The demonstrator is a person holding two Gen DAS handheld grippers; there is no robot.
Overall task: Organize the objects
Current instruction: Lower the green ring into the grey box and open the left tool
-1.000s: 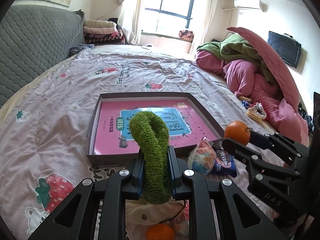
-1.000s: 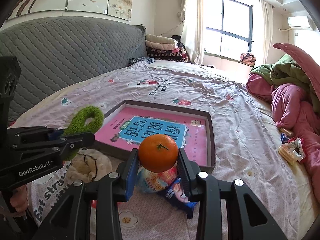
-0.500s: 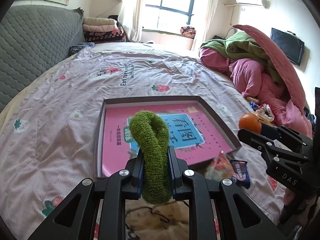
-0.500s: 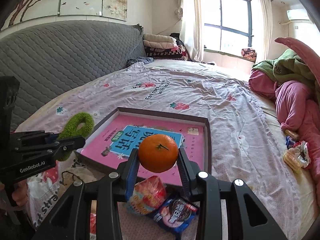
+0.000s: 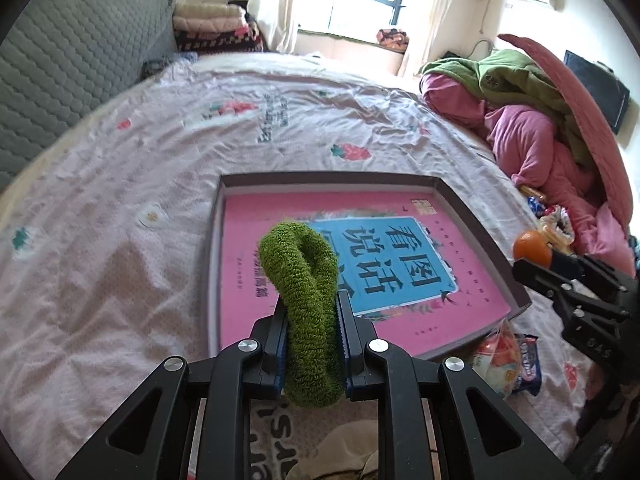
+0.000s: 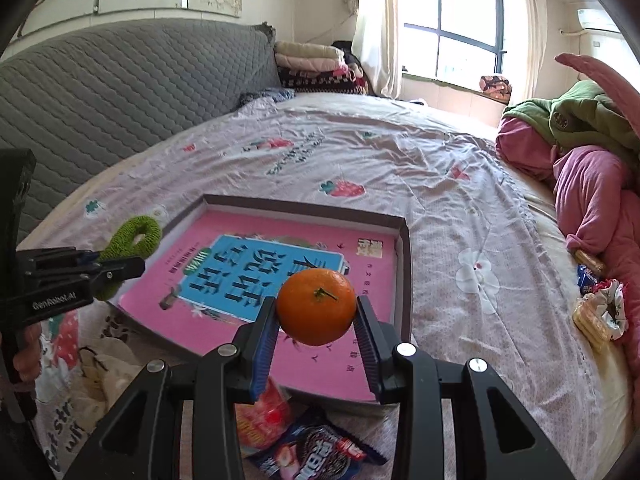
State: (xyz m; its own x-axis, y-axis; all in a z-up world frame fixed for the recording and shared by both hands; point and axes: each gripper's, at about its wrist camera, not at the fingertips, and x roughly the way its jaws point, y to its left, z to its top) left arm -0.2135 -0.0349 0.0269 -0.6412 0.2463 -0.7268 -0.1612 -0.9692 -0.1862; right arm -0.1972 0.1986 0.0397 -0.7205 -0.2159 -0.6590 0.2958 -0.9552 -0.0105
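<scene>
Bedroom, seen along two hand-held tools over a bed with a strawberry-print sheet. Left tongs clamped narrow on a green fuzzy hair tie, its loop standing up between the pads and hanging a little below them. Right tongs closed on an orange, pinched at its widest part, stem facing the camera. Both raised above the near edge of a shallow dark-rimmed box lying flat on the sheet, with a pink and blue book filling its floor.

Snack packets on the sheet just beside the box's near rim; more wrapped snacks well apart at the right, near a heap of pink and green bedding. Cream-coloured fabric at the near left, possibly a bag, too crumpled to tell.

Handling, judged from looks: hair tie very light, soft and squashy, safe to squeeze hard, likely to cling to the pads on release and best held across one side of the loop. Orange firm, round and smooth, moderately heavy, apt to roll once set down; best gripped across the middle and lowered onto the book before opening. Box probably the intended home for both.
</scene>
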